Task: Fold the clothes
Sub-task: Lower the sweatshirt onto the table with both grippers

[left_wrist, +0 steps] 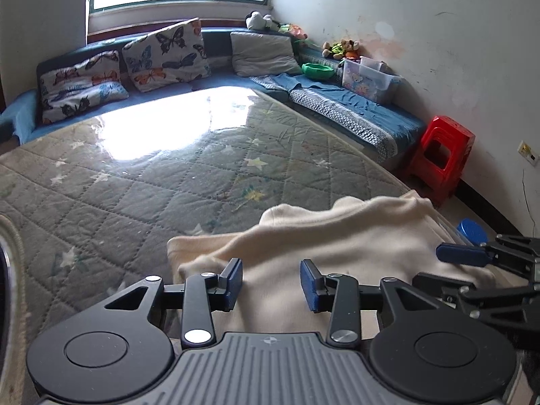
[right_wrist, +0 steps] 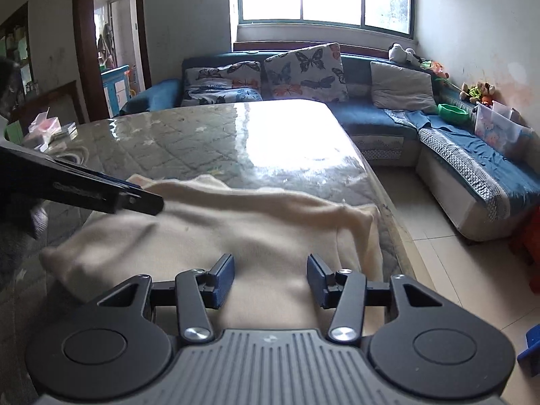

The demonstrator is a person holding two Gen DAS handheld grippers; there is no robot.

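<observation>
Both grippers open wide, holding nothing: left gripper (left_wrist: 271, 283), right gripper (right_wrist: 270, 280). Cream garment (right_wrist: 236, 236) lies rumpled on the quilted table (left_wrist: 135, 185), directly below and ahead of both finger pairs.

From my remote seat I see a quilted star-print table cover (left_wrist: 141, 182) under glossy clear plastic, with a blue corner sofa (right_wrist: 378, 118) behind it carrying butterfly cushions (left_wrist: 165, 54) and a grey cushion (left_wrist: 265, 54). Along the sofa's right arm sit a green bowl (left_wrist: 317, 71), a clear storage bin (left_wrist: 368, 79) and stuffed toys (left_wrist: 339, 49). A red plastic stool (left_wrist: 442, 158) stands on the floor at the sofa's near end, by the wall.
</observation>
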